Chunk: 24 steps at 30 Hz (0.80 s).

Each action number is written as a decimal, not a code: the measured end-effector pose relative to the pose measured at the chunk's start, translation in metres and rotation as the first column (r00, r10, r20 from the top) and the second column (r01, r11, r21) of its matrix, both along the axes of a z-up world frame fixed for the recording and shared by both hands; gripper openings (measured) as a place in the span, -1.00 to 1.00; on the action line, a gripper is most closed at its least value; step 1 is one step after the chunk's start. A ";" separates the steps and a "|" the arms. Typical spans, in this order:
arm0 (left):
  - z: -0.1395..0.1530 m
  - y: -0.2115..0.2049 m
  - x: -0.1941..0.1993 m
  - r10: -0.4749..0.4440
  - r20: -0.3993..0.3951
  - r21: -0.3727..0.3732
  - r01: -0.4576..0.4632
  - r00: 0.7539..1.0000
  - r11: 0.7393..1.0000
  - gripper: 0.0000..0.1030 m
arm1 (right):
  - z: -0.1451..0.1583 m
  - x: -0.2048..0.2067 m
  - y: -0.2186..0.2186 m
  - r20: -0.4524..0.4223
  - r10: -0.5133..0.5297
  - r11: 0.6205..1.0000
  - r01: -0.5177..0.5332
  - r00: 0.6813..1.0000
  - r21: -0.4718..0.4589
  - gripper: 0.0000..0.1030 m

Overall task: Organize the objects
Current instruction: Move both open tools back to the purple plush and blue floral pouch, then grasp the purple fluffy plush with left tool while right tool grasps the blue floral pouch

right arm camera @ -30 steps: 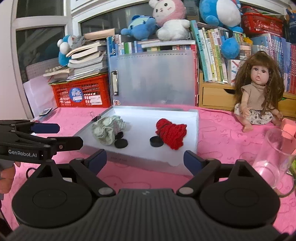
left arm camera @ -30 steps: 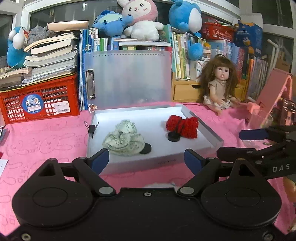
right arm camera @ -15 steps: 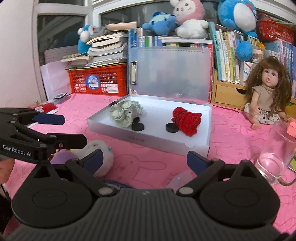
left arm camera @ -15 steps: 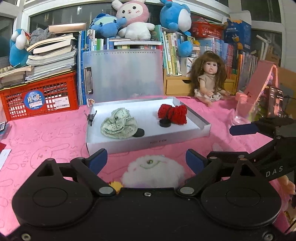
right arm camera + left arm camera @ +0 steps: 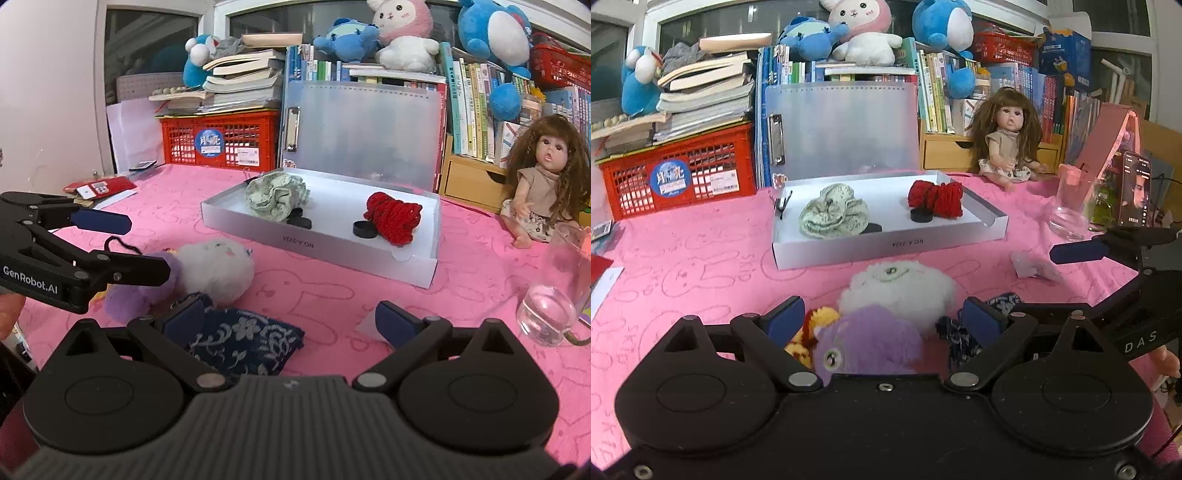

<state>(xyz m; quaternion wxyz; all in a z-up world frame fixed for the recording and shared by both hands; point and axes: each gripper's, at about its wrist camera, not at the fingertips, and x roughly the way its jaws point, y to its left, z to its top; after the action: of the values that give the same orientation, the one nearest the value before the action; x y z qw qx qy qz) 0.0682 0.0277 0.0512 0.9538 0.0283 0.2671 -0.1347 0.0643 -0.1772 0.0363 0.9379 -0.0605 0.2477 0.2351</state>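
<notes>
A white shallow box point(image 5: 886, 245) point(image 5: 321, 242) lies on the pink cloth and holds a green scrunchie point(image 5: 833, 216) point(image 5: 277, 194), a red scrunchie point(image 5: 938, 199) point(image 5: 395, 218) and two black discs. In front of it lie a white fluffy toy point(image 5: 901, 286) point(image 5: 216, 267), a purple fluffy toy point(image 5: 868, 341) point(image 5: 133, 295), a yellow-red piece point(image 5: 807, 334) and a blue patterned pouch point(image 5: 243, 343) point(image 5: 960, 339). My left gripper point(image 5: 882, 323) is open, its fingers either side of the purple toy. My right gripper point(image 5: 290, 321) is open over the pouch.
A drinking glass point(image 5: 1071, 206) point(image 5: 550, 291) stands at the right, a phone point(image 5: 1136, 194) beside it. A doll point(image 5: 1008, 140) point(image 5: 543, 192) sits behind. A red crate point(image 5: 679, 173), an upright clear folder point(image 5: 842, 129), books and plush toys line the back. A crumpled clear wrapper point(image 5: 1030, 266) lies right of the toys.
Both grippers have drawn back from the box toward the near edge. The fluffy toys and the pouch have come into view between the fingers. Both grippers stay open.
</notes>
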 end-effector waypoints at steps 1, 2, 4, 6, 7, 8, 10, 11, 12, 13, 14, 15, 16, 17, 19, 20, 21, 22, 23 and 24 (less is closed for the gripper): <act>-0.001 0.001 -0.001 0.002 -0.005 -0.003 -0.002 1.000 1.000 0.79 | -0.001 -0.001 0.000 -0.002 0.004 1.000 -0.004 1.000 0.000 0.99; -0.003 0.001 -0.002 0.006 -0.009 -0.006 -0.006 1.000 1.000 0.79 | -0.002 -0.002 0.000 -0.004 0.007 1.000 -0.007 1.000 0.003 1.00; -0.005 0.003 -0.004 0.014 -0.017 -0.011 -0.014 1.000 1.000 0.79 | -0.004 -0.004 0.000 -0.007 0.013 1.000 -0.013 1.000 0.009 1.00; -0.007 0.005 -0.005 0.018 -0.022 -0.015 -0.018 1.000 1.000 0.79 | -0.006 -0.006 -0.001 -0.008 0.019 1.000 -0.019 1.000 0.014 1.00; -0.008 0.006 -0.005 0.022 -0.024 -0.018 -0.022 0.999 1.000 0.79 | -0.007 -0.007 -0.001 -0.009 0.021 1.000 -0.021 1.000 0.015 1.00; -0.009 0.007 -0.006 0.023 -0.026 -0.020 -0.024 0.999 1.000 0.79 | -0.008 -0.007 -0.001 -0.010 0.022 1.000 -0.022 1.000 0.013 1.00; -0.010 0.008 -0.007 0.027 -0.030 -0.024 -0.028 0.999 0.999 0.79 | -0.010 -0.008 -0.001 -0.011 0.024 1.000 -0.024 1.000 0.008 1.00; -0.011 0.008 -0.008 0.030 -0.032 -0.025 -0.030 0.999 0.999 0.79 | -0.011 -0.009 -0.001 -0.011 0.023 1.000 -0.023 1.000 0.005 1.00; -0.012 0.008 -0.008 0.030 -0.033 -0.026 -0.031 0.999 0.999 0.79 | -0.012 -0.009 -0.001 -0.011 0.022 1.000 -0.022 1.000 0.001 1.00; -0.013 0.008 -0.009 0.030 -0.034 -0.025 -0.031 0.999 0.999 0.79 | -0.013 -0.010 0.000 -0.012 0.022 1.000 -0.022 1.000 -0.003 1.00; -0.014 0.008 -0.009 0.031 -0.034 -0.025 -0.032 0.999 0.999 0.79 | -0.014 -0.010 0.000 -0.012 0.021 1.000 -0.021 1.000 -0.006 1.00; -0.015 0.008 -0.010 0.030 -0.035 -0.023 -0.031 0.999 0.999 0.79 | -0.015 -0.010 0.000 -0.013 0.021 1.000 -0.021 1.000 -0.008 1.00; -0.016 0.008 -0.010 0.029 -0.037 -0.022 -0.030 0.999 0.999 0.79 | -0.015 -0.010 0.000 -0.015 0.021 1.000 -0.021 1.000 -0.010 1.00; -0.016 0.008 -0.010 0.030 -0.038 -0.022 -0.031 0.999 0.999 0.79 | -0.016 -0.010 0.000 -0.016 0.020 1.000 -0.021 1.000 -0.011 1.00; -0.018 0.008 -0.011 0.032 -0.041 -0.023 -0.033 0.999 0.999 0.79 | -0.017 -0.010 0.001 -0.018 0.019 1.000 -0.019 1.000 -0.015 1.00; -0.019 0.008 -0.011 0.034 -0.044 -0.025 -0.035 0.998 0.999 0.79 | -0.018 -0.011 0.001 -0.016 0.019 1.000 -0.019 1.000 -0.017 1.00; -0.020 0.008 -0.011 0.035 -0.047 -0.026 -0.036 0.998 0.999 0.79 | -0.018 -0.011 0.001 -0.015 0.019 1.000 -0.019 1.000 -0.018 1.00; -0.021 0.009 -0.011 0.037 -0.050 -0.027 -0.038 0.998 0.999 0.79 | -0.018 -0.011 0.001 -0.016 0.019 1.000 -0.020 1.000 -0.018 1.00; -0.022 0.009 -0.010 0.038 -0.053 -0.029 -0.040 0.998 0.999 0.79 | -0.019 -0.011 0.002 -0.015 0.019 1.000 -0.020 1.000 -0.018 1.00; -0.023 0.009 -0.010 0.039 -0.055 -0.030 -0.041 0.998 0.999 0.79 | -0.019 -0.011 0.002 -0.013 0.019 1.000 -0.019 1.000 -0.019 1.00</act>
<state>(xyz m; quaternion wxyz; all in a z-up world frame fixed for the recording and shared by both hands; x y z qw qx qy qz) 0.0577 0.0367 0.0286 0.9490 0.0044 0.2914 -0.1203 0.0533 -0.1753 0.0170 0.9334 -0.0702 0.2554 0.2421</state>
